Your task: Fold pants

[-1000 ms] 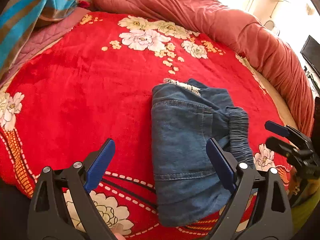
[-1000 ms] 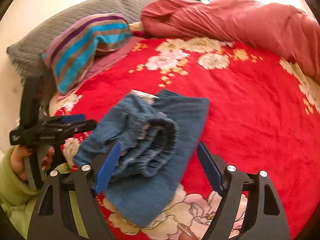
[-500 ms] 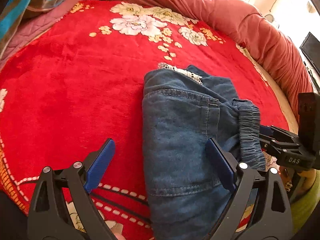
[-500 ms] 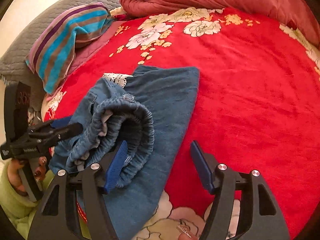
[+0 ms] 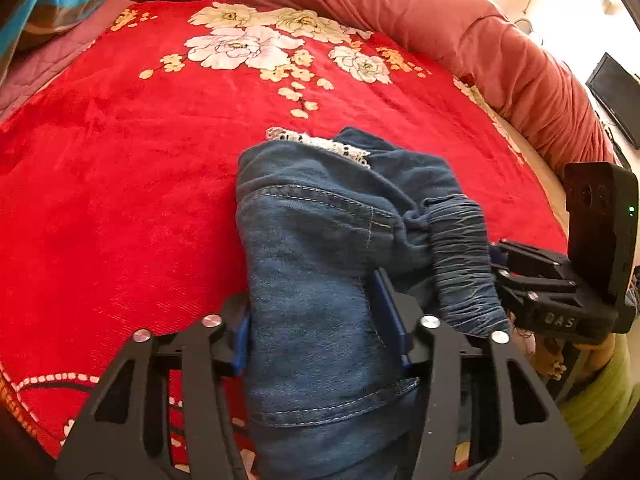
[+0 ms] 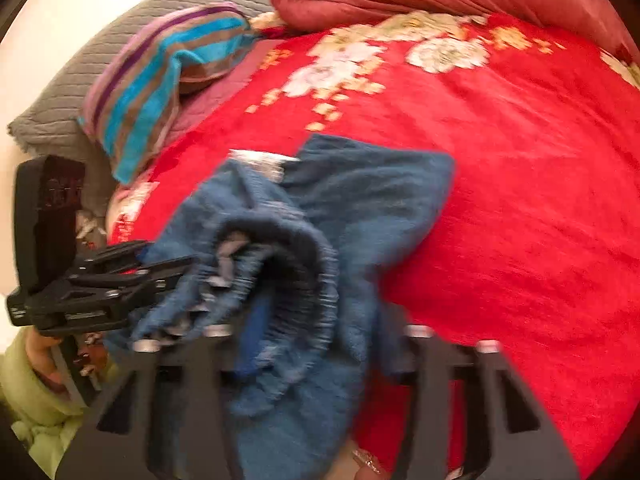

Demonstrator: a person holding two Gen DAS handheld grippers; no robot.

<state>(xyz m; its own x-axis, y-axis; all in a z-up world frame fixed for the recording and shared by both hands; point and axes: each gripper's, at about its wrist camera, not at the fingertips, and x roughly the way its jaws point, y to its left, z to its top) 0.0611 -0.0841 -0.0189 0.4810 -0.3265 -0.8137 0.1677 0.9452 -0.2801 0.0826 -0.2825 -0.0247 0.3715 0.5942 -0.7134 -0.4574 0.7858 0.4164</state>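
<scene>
Both my jaws have just been closing on the folded denim pants (image 5: pixel 320 264) on the red bed blanket (image 5: pixel 120 168) — left gripper (image 5: pixel 316 328) pinching the folded edge, right gripper (image 6: pixel 316 336) clamped on the elastic waistband.

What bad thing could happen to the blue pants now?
The left hand-held gripper and the right hand-held gripper have just been closing on the folded pants. Each grips a bunched wad, so layers might slip and the fold could come undone. The white lace trim might snag.
</scene>
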